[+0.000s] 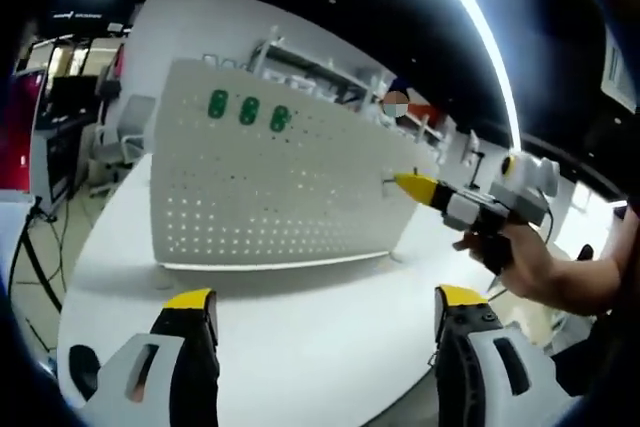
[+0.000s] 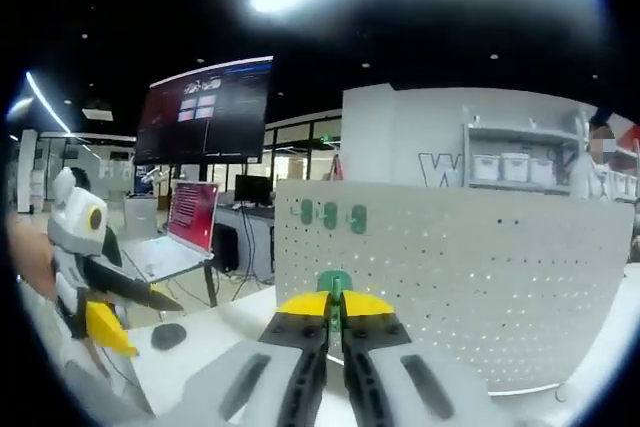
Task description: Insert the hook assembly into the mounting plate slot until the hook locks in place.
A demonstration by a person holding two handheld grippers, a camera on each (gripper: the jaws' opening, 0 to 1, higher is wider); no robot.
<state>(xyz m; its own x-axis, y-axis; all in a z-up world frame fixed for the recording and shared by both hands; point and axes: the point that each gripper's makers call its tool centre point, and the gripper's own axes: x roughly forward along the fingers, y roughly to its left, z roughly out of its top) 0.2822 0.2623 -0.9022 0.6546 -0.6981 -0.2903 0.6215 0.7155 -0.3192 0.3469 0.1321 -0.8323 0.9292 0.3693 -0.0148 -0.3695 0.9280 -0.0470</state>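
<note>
Matt white sheet metal, evenly perforated, on the pegboard (image 1: 270, 182). Smooth green plastic on the hooks (image 1: 249, 110). Glossy white on the table (image 1: 300, 327), reflecting light. Yellow-and-black plastic on the gripper fingertips (image 2: 305, 304).

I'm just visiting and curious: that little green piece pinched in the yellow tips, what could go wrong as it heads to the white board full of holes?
The right gripper holds the green hook by a narrow pinch; it might twist or slip on contact. The pegboard stands upright on the table, so a push might tip it; the left gripper is open, not bracing it.
</note>
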